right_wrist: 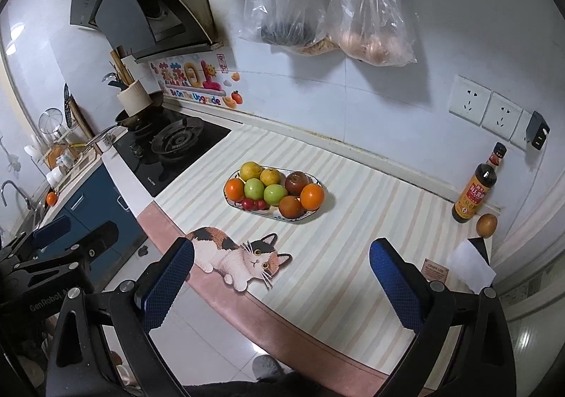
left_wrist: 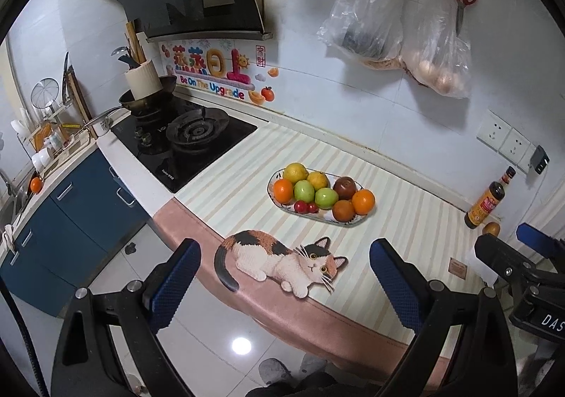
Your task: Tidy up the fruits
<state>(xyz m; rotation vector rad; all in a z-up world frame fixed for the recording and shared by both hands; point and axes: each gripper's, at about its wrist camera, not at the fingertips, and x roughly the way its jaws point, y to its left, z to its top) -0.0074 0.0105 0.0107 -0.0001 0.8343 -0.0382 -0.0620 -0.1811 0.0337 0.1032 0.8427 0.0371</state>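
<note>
Nearest me, my left gripper (left_wrist: pixel 284 277) hangs with its blue-padded fingers (left_wrist: pixel 174 282) spread wide and holding nothing, over the counter's pink front edge. My right gripper (right_wrist: pixel 280 278) is likewise wide apart and empty. Just beyond them I see the calico cat picture (left_wrist: pixel 279 261) printed on the cream striped counter mat (right_wrist: pixel 353 238). Farther in, at mid-mat, sits the oval patterned ceramic plate (right_wrist: pixel 307 218) piled with oranges, green apples, yellow citrus and red cherries. A lone brown round fruit (right_wrist: pixel 486 225) rests far right, beside the dark sauce bottle (right_wrist: pixel 476 188).
</note>
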